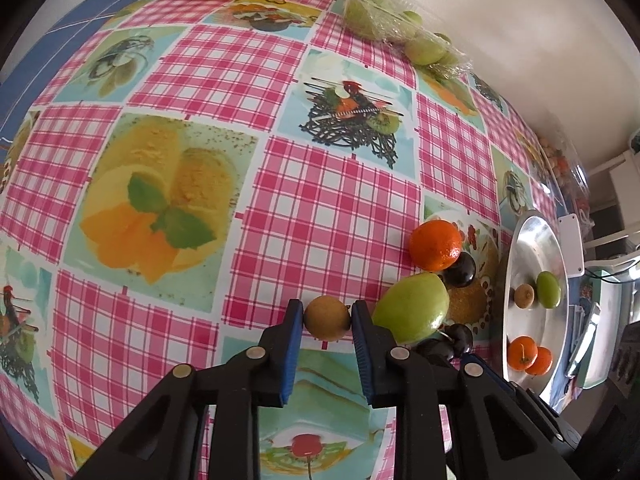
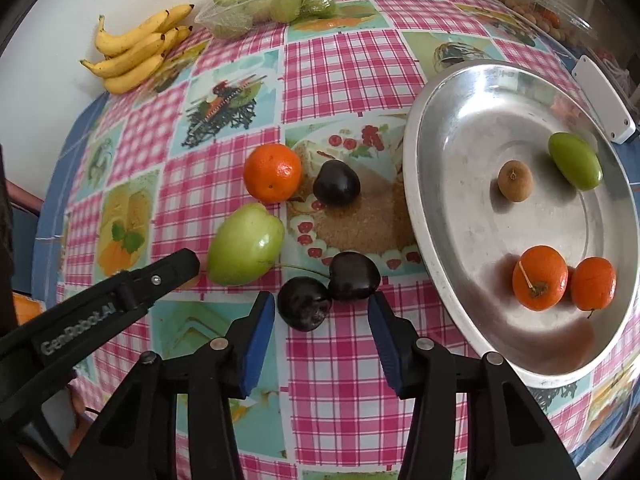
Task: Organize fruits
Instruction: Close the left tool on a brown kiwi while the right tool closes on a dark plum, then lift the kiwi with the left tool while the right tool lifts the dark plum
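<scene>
Pressing from both sides, the blue pads of the left gripper (image 1: 327, 318) hold a small brown round fruit (image 1: 327, 317) between its jaws, low over the checked cloth of the counter (image 1: 320, 208). Just right of it lies a green fruit (image 1: 412, 307), with an orange mandarin (image 1: 435, 245) and a dark cherry (image 1: 459, 269) beyond it.

The right gripper (image 2: 322, 316) stands with its jaws partly apart around a pair of dark cherries (image 2: 329, 289) joined at the stems; one pad is just beside the nearer cherry and the other just beside the farther one, and whether either pad touches cannot be told. No earlier picture is given to show how the jaws got there.

To the right of the cherries sits a metal tray (image 2: 448, 184), its rim close to them. In it lie two mandarins (image 2: 564, 278) touching each other, a small brown fruit (image 2: 515, 181) and an oblong green fruit (image 2: 575, 166), the last two apart.

At the far edge of the counter, by the wall, are a bunch of bananas (image 2: 136, 54) and a clear plastic box of green fruits (image 2: 272, 4).
</scene>
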The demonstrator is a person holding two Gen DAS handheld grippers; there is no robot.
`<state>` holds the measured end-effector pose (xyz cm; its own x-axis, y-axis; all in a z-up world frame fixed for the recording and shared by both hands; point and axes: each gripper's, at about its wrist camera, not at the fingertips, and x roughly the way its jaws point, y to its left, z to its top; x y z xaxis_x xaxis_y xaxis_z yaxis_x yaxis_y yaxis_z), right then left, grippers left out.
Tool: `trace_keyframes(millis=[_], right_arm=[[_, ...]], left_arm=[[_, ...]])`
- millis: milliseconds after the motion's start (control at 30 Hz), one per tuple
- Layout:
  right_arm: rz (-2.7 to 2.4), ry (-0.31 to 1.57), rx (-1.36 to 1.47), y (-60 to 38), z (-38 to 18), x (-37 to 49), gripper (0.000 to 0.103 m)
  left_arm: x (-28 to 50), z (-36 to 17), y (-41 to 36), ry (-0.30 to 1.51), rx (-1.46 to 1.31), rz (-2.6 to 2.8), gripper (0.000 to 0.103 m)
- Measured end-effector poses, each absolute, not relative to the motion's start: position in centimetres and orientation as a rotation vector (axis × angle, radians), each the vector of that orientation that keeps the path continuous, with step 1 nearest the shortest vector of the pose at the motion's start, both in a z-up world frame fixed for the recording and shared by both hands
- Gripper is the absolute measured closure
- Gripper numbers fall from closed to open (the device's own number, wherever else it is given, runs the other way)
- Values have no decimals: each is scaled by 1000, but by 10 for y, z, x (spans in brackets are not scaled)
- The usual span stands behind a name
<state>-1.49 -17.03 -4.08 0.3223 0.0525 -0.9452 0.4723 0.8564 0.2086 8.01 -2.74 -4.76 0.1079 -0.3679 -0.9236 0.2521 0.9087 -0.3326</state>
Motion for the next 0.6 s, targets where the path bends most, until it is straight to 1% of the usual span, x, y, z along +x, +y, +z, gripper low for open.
trace_keyframes(millis=[600], right_arm=[[-290, 1270, 504, -168, -49, -12, 54]], left_arm=[[81, -47, -25, 1396, -118, -442, 76]])
